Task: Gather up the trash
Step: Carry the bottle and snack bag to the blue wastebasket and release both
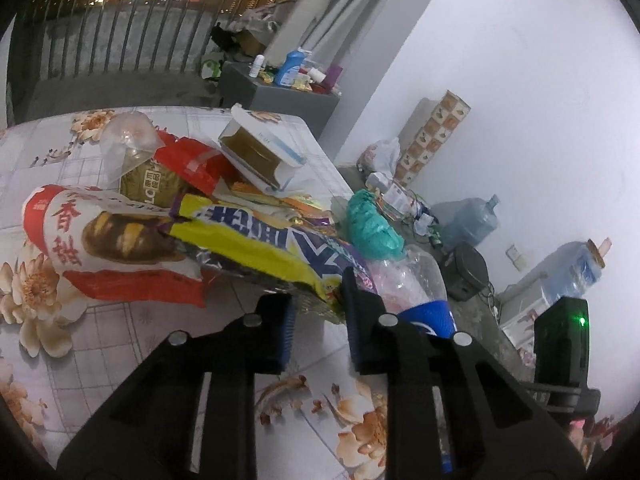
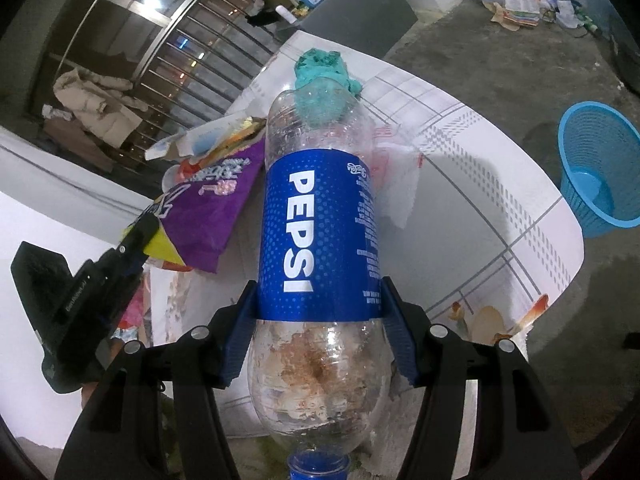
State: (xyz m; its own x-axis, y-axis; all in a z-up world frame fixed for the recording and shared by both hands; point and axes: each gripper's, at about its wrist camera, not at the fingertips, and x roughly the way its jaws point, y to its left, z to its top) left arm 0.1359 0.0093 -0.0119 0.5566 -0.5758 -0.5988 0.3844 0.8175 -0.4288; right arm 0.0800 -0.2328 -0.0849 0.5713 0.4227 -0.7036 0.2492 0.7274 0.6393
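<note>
**Bottle gripped; wrapper pile on table**

Right gripper clamped on Pepsi bottle, held above floral table; left gripper parted, empty, at yellow-purple snack bag; teal crumpled bag beyond; blue basket on floor.

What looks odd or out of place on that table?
The Pepsi bottle clamped in the right gripper lies cap toward the camera, empty, its clear plastic streaked with brownish residue. Behind it, wrappers and an open box sit in a loose heap on the flowered tablecloth, while the blue basket stands on the floor.
</note>
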